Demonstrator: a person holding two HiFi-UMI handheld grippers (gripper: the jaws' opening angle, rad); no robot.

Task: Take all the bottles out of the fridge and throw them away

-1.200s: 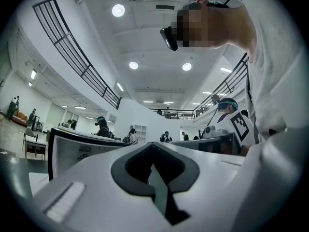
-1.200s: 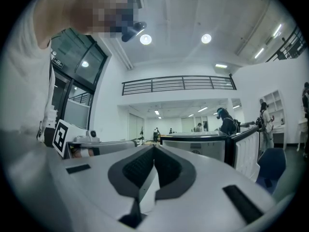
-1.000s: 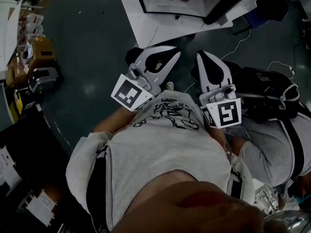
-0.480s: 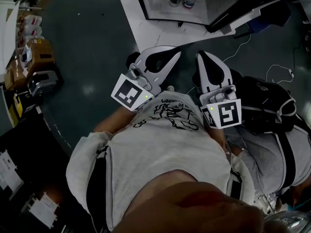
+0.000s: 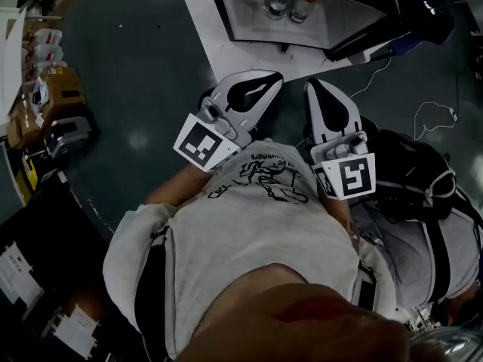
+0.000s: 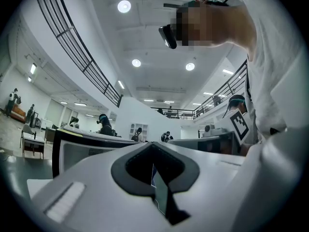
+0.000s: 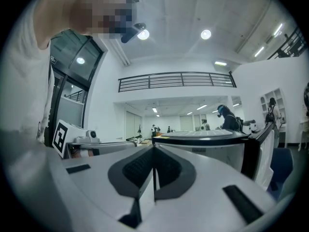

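Seen from the head view, both grippers are held low in front of the person's grey T-shirt (image 5: 256,255), pointing towards the fridge (image 5: 339,17) on the far side of the dark floor (image 5: 136,74). The left gripper (image 5: 266,84) has its jaws drawn together to a thin seam with nothing between them. The right gripper (image 5: 315,90), just beside it, is likewise fully closed and empty, its pads meeting in a straight line. The fridge stands open on a white board (image 5: 226,51), well apart from both grippers. Two bottles stand close together inside it, against the pale back wall: a clear bottle (image 5: 278,6) on the left and a red-capped bottle (image 5: 303,7) just to its right. A black bag (image 5: 411,176) lies on the floor to the right, near the right gripper, and cardboard boxes (image 5: 56,89) sit at the far left.
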